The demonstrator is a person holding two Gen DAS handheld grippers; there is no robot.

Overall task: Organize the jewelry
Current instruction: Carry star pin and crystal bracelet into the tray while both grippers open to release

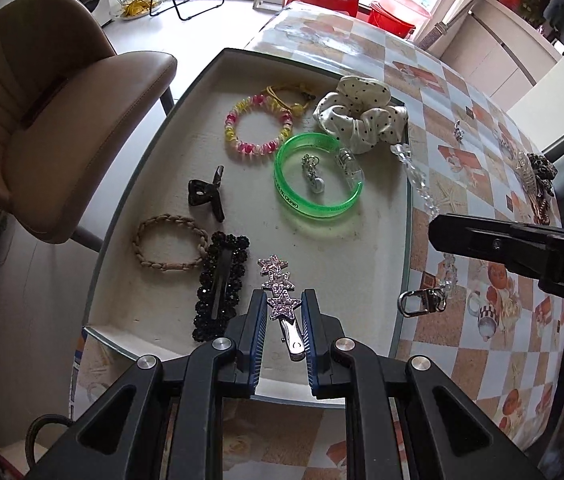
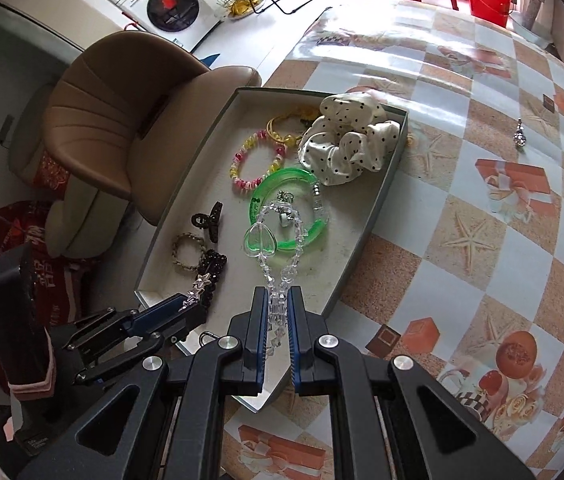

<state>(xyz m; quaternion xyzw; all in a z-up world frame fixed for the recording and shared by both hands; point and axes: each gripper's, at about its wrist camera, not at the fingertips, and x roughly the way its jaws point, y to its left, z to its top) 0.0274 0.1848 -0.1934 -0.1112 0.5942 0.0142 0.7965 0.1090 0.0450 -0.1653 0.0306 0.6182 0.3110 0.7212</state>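
Note:
A shallow white tray (image 1: 153, 216) holds several pieces: a green bangle (image 1: 318, 176), a pink-yellow bead bracelet (image 1: 257, 124), a polka-dot scrunchie (image 1: 362, 114), a black claw clip (image 1: 205, 194), a braided tan band (image 1: 169, 248) and a black beaded clip (image 1: 221, 284). My left gripper (image 1: 284, 306) is shut on a star hair clip (image 1: 282, 300) over the tray's near end. My right gripper (image 2: 275, 304) is shut on a clear bead chain (image 2: 277, 240) with a heart charm (image 2: 259, 242), held above the tray; the chain also hangs in the left wrist view (image 1: 418, 176).
The tray (image 2: 366, 224) sits on a checked tablecloth (image 2: 482, 240). A small silver charm (image 2: 520, 134) and a leopard-print clip (image 1: 538, 172) lie loose on the table. A brown chair (image 1: 41, 120) stands left of the table.

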